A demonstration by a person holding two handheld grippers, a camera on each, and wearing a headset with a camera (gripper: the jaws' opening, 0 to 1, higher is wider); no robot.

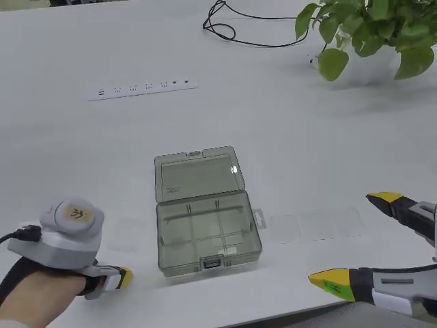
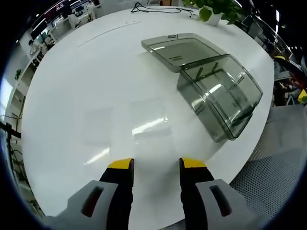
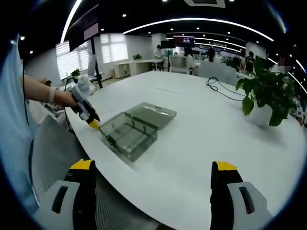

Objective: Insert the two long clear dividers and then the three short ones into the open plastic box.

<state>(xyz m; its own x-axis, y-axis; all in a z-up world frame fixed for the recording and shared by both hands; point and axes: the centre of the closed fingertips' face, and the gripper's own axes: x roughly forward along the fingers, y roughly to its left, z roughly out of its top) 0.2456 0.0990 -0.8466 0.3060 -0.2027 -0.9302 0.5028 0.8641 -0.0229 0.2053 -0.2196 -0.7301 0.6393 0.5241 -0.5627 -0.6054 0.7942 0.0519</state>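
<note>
The smoky clear plastic box [image 1: 205, 229] lies open in the middle of the white table, its lid [image 1: 198, 174] folded back flat. Thin lines inside it look like dividers; how many I cannot tell. Flat clear dividers [image 1: 314, 224] lie on the table to the right of the box. Two more clear pieces [image 2: 149, 117] rest on the left, just ahead of my left gripper [image 2: 156, 165], which is open with nothing between its yellow tips. My right gripper [image 1: 355, 239] hovers wide open near the front right, also seen as right gripper [image 3: 152, 165] facing the box [image 3: 129, 132].
A white power strip [image 1: 142, 89] lies at the back left and a black cable [image 1: 232, 31] beyond it. A potted plant [image 1: 369, 34] stands at the back right. The table's front edge [image 1: 225, 311] runs close under both grippers. A person's arm holds the left gripper [image 3: 91, 122].
</note>
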